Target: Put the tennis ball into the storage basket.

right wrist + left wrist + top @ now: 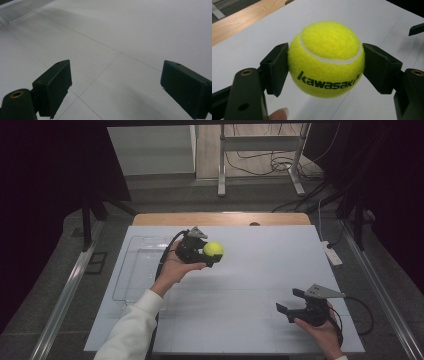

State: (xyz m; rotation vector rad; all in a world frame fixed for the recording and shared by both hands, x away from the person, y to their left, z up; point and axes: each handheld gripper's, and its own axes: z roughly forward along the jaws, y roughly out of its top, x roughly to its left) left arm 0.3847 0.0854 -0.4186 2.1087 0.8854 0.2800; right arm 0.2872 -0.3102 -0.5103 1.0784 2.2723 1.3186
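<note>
A yellow tennis ball [213, 249] [326, 58] with black lettering is clamped between both pads of my left gripper [210, 254] [325, 66], held above the white table toward its back left. A fingertip of the hand shows at the bottom of the left gripper view. My right gripper [289, 304] [116, 87] hovers low over the front right of the table, its jaws spread wide with nothing between them.
A clear plastic tray [134, 270] lies at the table's left edge, just left of the left forearm; its corner [22, 10] shows in the right gripper view. A white board [240, 285] covers the wooden table. Cables trail from both grippers.
</note>
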